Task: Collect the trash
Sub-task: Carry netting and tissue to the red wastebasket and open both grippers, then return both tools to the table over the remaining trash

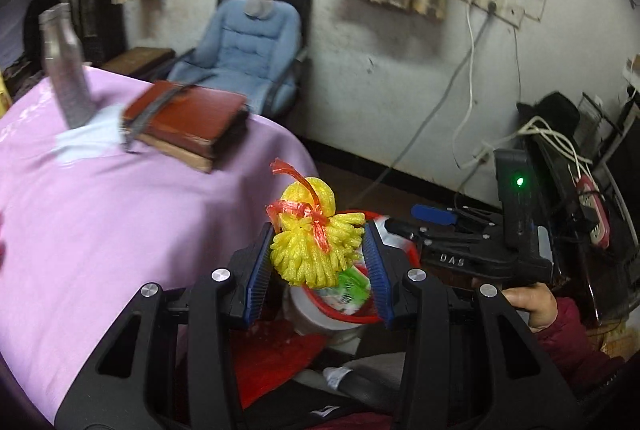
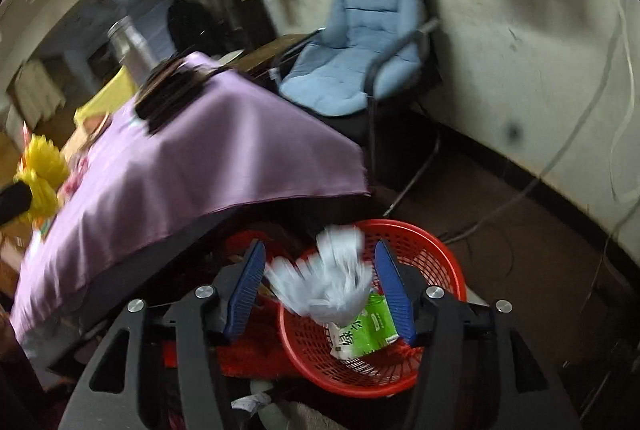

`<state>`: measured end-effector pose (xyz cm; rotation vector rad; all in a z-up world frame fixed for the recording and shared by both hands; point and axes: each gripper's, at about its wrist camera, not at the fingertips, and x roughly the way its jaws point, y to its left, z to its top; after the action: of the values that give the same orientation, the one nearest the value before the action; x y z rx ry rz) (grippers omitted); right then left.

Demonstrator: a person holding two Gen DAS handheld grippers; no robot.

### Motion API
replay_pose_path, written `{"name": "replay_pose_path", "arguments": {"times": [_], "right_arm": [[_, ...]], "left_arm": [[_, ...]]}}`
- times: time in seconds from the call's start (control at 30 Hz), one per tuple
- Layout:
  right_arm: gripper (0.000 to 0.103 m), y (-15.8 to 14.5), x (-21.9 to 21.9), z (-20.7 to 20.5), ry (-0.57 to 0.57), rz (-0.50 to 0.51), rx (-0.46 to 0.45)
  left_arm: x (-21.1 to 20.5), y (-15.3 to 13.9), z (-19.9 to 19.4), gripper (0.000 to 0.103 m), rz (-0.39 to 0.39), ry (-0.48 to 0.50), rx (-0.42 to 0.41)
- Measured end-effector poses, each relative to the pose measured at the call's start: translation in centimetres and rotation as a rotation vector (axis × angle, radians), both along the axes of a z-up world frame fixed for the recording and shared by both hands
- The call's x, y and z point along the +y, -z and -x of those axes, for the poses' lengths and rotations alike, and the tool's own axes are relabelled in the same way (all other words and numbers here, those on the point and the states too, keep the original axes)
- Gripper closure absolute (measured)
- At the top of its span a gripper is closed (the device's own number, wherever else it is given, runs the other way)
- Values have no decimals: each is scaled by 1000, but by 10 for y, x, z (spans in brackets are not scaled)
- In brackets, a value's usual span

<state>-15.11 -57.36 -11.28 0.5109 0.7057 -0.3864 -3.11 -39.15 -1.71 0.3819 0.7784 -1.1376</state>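
Yellow foam netting [image 1: 316, 246], tied with a red plastic strip [image 1: 308, 209], is clamped between the blue pads of the left gripper [image 1: 318, 262], whose jaws are closed in on it from both sides. Beyond and below those jaws the red basket [image 1: 352, 316] is seen, so the netting is judged to be on its way to the drop but not yet let go.

At the right gripper [image 2: 320, 286] the jaws are set wide, and a crumpled white paper wad [image 2: 328, 282], heavily blurred, is seen between the pads without clearly touching either; it is judged to be released and falling, though a light contact cannot be ruled out. Directly under those jaws lies the red basket [image 2: 420, 250], in which a green-and-white wrapper [image 2: 368, 326] is already collected.

So one piece is in the basket, a second appears to be dropping in, and a third is held for delivery. On the purple-clothed table [image 2: 224, 149], ahead and left of the jaws, a book and a bottle are seen; whether more rubbish is left there cannot be told.
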Motion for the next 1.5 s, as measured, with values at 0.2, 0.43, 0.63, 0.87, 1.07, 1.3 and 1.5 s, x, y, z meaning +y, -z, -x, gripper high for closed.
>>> {"name": "replay_pose_path", "arguments": {"times": [0.2,0.43,0.63,0.87,1.07,1.3,1.5], "right_arm": [[39,-8,-28,39,130,12,-114],[38,-7,-54,61,188,-21,-170],[38,-6,-55,63,174,-32,-182],[35,-22,-37,52,126,-10,-199],[31,-41,-14,39,68,27,-215],[27,-72,19,20,-14,81,-248],[24,-97,53,10,-75,142,-268]], "left_arm": [[-53,25,12,57,-54,91,32],[-89,38,25,21,-87,142,24],[-81,26,17,12,-62,81,-7],[-50,10,1,12,-21,-9,-45],[-14,-5,-10,10,22,-84,-73],[32,-26,-15,8,92,-154,-111],[68,-40,-19,7,145,-202,-132]]}}
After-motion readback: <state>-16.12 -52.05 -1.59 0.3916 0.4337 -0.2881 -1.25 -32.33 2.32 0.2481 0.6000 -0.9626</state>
